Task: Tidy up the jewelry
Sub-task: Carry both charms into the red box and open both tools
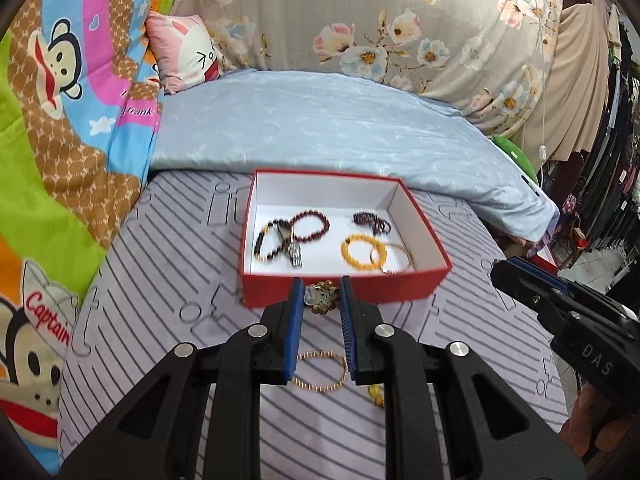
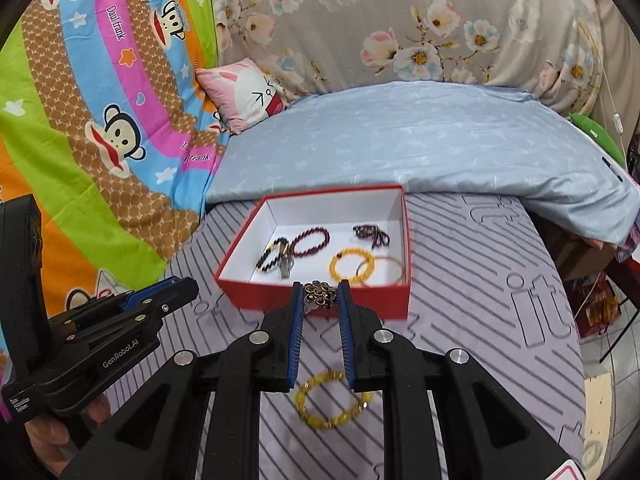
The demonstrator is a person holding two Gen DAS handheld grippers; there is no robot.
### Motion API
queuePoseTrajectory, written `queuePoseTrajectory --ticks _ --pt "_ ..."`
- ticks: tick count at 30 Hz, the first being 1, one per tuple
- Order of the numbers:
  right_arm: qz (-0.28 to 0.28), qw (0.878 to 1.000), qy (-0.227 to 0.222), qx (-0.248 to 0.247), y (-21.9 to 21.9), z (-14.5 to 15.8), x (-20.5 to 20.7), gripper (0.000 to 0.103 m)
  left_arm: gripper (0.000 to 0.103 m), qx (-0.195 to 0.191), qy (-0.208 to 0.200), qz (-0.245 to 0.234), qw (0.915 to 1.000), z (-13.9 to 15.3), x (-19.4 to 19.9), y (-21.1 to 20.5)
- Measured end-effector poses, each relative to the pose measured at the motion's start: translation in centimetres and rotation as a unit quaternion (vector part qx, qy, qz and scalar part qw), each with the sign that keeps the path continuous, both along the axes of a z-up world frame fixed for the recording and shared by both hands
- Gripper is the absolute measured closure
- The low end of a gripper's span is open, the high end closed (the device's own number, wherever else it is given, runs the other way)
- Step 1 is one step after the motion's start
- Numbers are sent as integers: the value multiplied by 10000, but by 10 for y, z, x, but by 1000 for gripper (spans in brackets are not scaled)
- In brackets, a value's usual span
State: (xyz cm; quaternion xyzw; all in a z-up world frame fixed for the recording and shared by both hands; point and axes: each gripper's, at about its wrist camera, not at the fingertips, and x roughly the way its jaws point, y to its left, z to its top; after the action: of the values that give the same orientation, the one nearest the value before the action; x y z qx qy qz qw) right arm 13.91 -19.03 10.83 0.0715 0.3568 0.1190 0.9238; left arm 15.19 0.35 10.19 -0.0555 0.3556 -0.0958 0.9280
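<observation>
A red box point(image 1: 400, 285) point(image 2: 372, 300) with a white inside lies on the striped mat. It holds dark red bead bracelets point(image 1: 310, 226), a yellow bead bracelet point(image 1: 362, 252) and a thin gold bangle point(image 1: 394, 258). My left gripper point(image 1: 321, 285) hangs just before the box's front wall, shut on a pale gold-rimmed flower ornament point(image 1: 321, 299). My right gripper point(image 2: 320, 285) is at the same wall, shut on a gold ornament with dark stones point(image 2: 319, 297). On the mat below lie a gold bangle point(image 1: 320, 372) and a yellow bead bracelet point(image 2: 332, 400).
A folded light-blue quilt point(image 1: 320, 128) lies right behind the box. A cartoon blanket point(image 1: 60, 140) rises at the left, with a pink pillow point(image 1: 188, 52) at the back. The bed's edge drops to the floor at the right point(image 2: 600, 400). A hand point(image 2: 52, 440) holds the left gripper.
</observation>
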Motion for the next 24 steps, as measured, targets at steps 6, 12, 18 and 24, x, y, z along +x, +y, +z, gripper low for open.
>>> queuePoseTrajectory --ticks 6,12,18,24 --pt "-76 10000 12 -4 1 -5 42 87 85 123 -67 20 9999 1 43 -6" --pt "-163 9998 123 -28 2 -18 88 87 85 218 80 73 9997 -12 90 -12" --pt "-227 9994 247 -109 5 -36 126 87 85 291 223 78 9993 -28 126 -21" --pt "-251 9988 382 -165 7 -51 150 87 85 297 354 98 9989 -43 151 -23"
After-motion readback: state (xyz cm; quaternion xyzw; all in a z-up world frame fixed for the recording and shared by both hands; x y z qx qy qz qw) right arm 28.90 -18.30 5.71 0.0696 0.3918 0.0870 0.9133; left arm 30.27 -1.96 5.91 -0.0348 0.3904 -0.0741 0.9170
